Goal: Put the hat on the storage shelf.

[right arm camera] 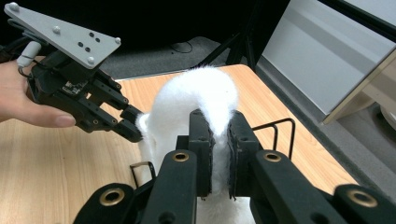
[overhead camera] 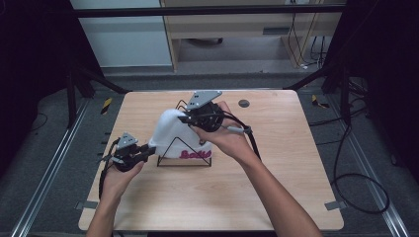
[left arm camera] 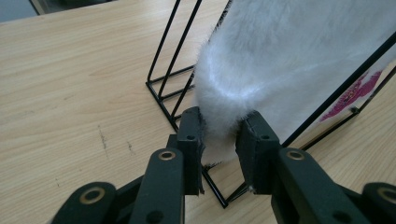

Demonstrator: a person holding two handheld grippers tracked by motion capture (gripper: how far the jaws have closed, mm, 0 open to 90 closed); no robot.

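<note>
White plush is pinched in both tongs. The left tongs press together on the lower edge of the hat, a thick fold of fur squeezed between the pads. The right tongs clamp a thinner fold at the hat's rounded top.

Looking along the left tongs, the black wire rack stands close, its thin bars running up past the fur and its base frame flat on the worktop; a bit of pink lettering shows behind one bar. The right gripper view gives what that one cannot: the left tongs seen from across, biting the hat's far side, with a hand behind them and a grey plate on top. It also shows a loop of the rack past the hat, and the worktop's edge.

From the high view, the hat sits over the rack near the middle of the worktop, the left tongs at its lower left and the right tongs at its upper end. Its long axis runs upright and slightly tilted, crown up and away from the person, pink-lettered brim down near the rack's base.
</note>
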